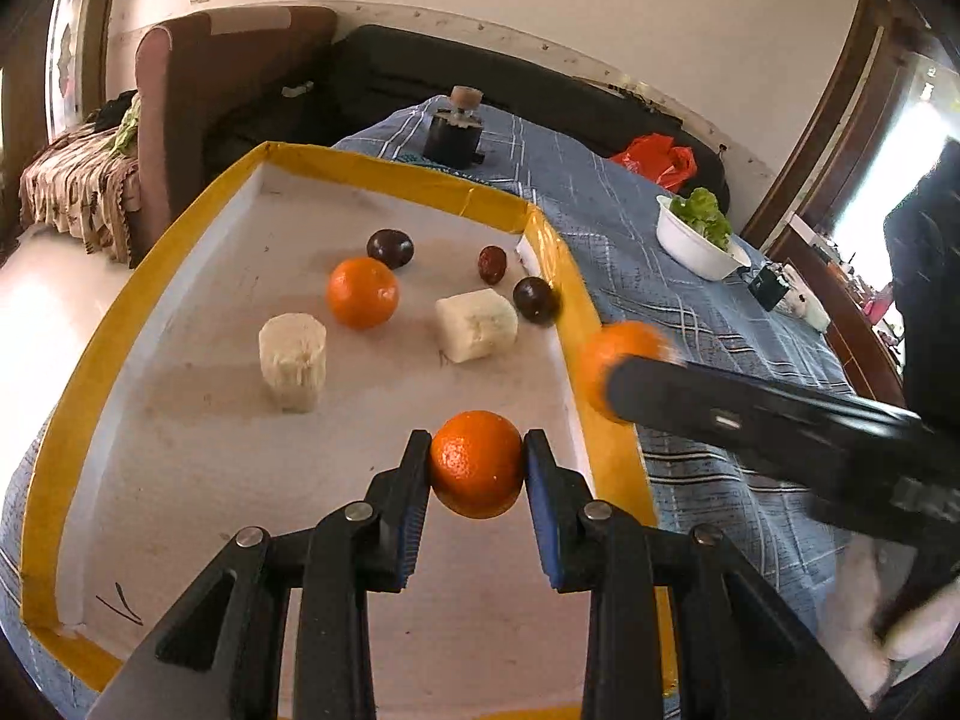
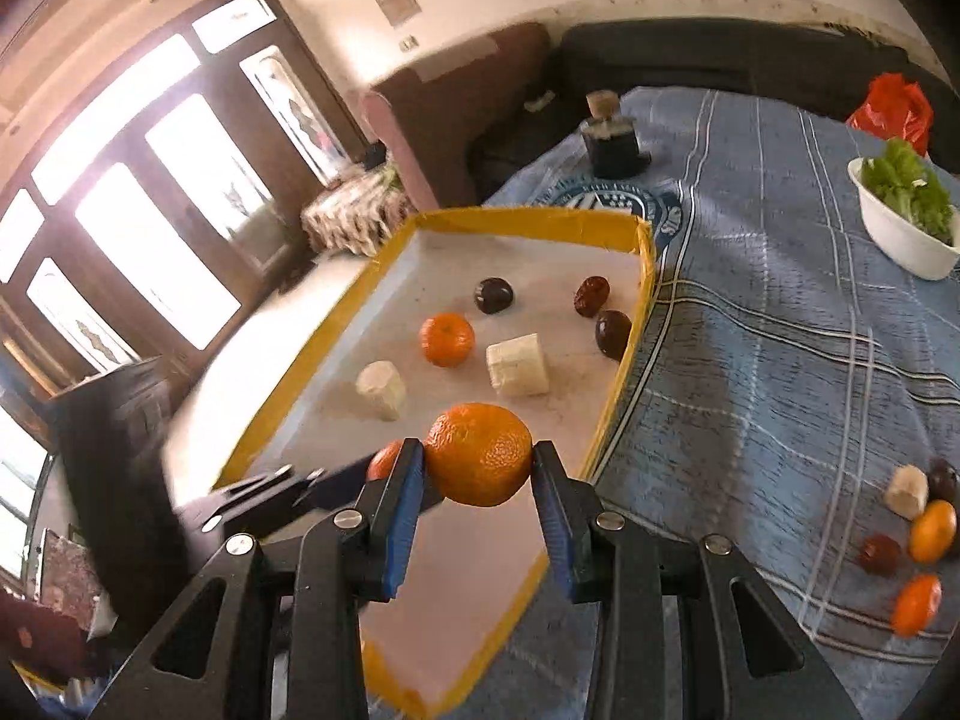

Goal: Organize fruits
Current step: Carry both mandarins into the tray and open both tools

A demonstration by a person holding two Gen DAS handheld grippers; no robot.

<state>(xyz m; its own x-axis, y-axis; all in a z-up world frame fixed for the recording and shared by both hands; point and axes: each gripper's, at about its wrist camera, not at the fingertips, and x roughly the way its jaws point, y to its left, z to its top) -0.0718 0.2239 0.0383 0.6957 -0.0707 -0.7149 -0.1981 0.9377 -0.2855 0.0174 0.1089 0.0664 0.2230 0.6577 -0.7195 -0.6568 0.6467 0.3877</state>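
Left gripper (image 1: 477, 462) pinches an orange (image 1: 476, 463) over the tray (image 1: 90, 372) — right gripper (image 2: 478, 463) pinches another mandarin (image 2: 478, 462) at the tray's edge.

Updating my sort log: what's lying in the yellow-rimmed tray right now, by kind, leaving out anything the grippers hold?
Oranges: 1
White peeled chunks: 2
Dark plums: 2
Red dates: 1
Total: 6
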